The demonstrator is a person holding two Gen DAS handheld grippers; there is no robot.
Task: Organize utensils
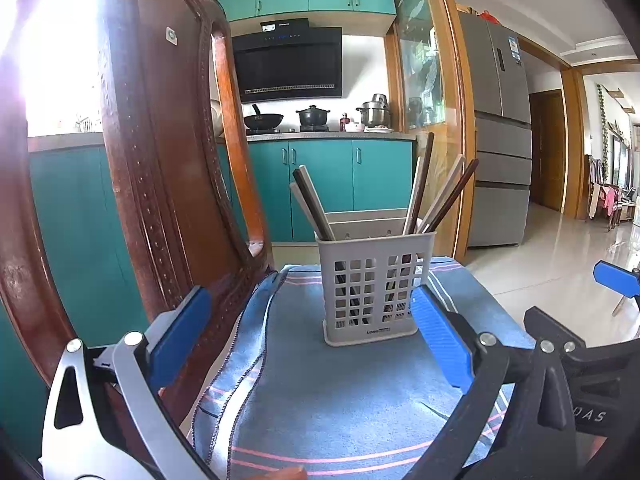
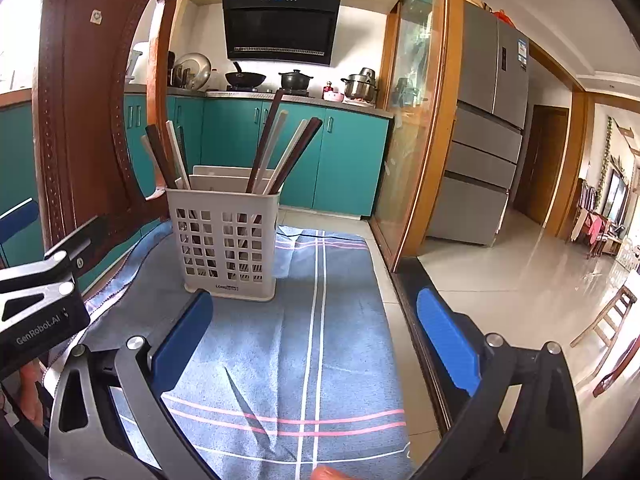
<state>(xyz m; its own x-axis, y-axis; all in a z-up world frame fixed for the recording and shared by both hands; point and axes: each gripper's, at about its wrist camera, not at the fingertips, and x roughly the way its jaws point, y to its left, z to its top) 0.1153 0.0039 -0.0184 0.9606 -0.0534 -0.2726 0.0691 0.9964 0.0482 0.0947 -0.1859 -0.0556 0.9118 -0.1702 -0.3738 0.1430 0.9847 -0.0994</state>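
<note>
A grey slotted utensil holder (image 1: 374, 284) stands upright on a blue striped cloth (image 1: 344, 392); it also shows in the right wrist view (image 2: 226, 244). Several dark and pale chopsticks (image 1: 440, 200) stand in it, leaning left and right; they show in the right wrist view (image 2: 280, 152) too. My left gripper (image 1: 310, 320) is open and empty, just short of the holder. My right gripper (image 2: 314, 324) is open and empty, to the right of the holder and nearer the cloth's front.
A carved brown wooden chair back (image 1: 160, 160) rises at the left, close to the left finger. The cloth's right edge (image 2: 384, 300) drops to a tiled floor. Teal kitchen cabinets (image 1: 328, 184) and a grey fridge (image 1: 500, 140) stand behind.
</note>
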